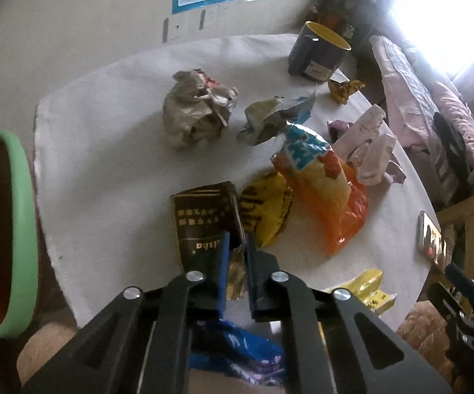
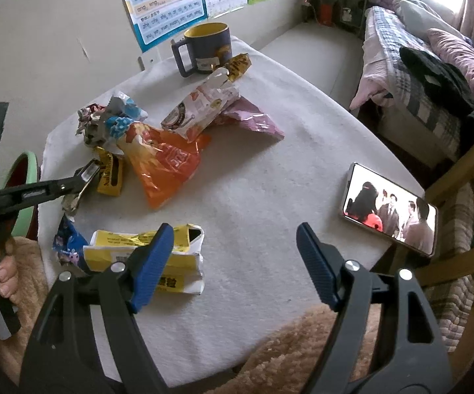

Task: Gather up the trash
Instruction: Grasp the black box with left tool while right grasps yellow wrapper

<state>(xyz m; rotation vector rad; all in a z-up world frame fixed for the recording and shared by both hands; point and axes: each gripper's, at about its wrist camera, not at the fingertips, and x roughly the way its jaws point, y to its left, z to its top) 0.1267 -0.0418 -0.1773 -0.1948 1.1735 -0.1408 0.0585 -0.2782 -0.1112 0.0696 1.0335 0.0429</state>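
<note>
Snack wrappers lie scattered over a round table with a white cloth [image 1: 105, 151]. My left gripper [image 1: 238, 246] is shut on the lower corner of a dark brown wrapper [image 1: 200, 223], with its gold foil lining pinched between the blue pads. The right wrist view shows that gripper [image 2: 87, 175] from the side, with foil hanging below it. My right gripper [image 2: 235, 229] stands open low over the cloth and holds nothing. Its left finger overlaps a yellow and white wrapper [image 2: 177, 262]. An orange bag [image 1: 328, 197] [image 2: 164, 170] lies mid-table.
A green-rimmed bin with a red inside [image 1: 23, 229] [image 2: 23, 164] stands off the table's left edge. A dark mug [image 1: 319, 52] [image 2: 207, 49] is at the far side. A lit phone [image 2: 391, 210] lies at the right edge, near a wooden chair [image 2: 466, 197] and a bed.
</note>
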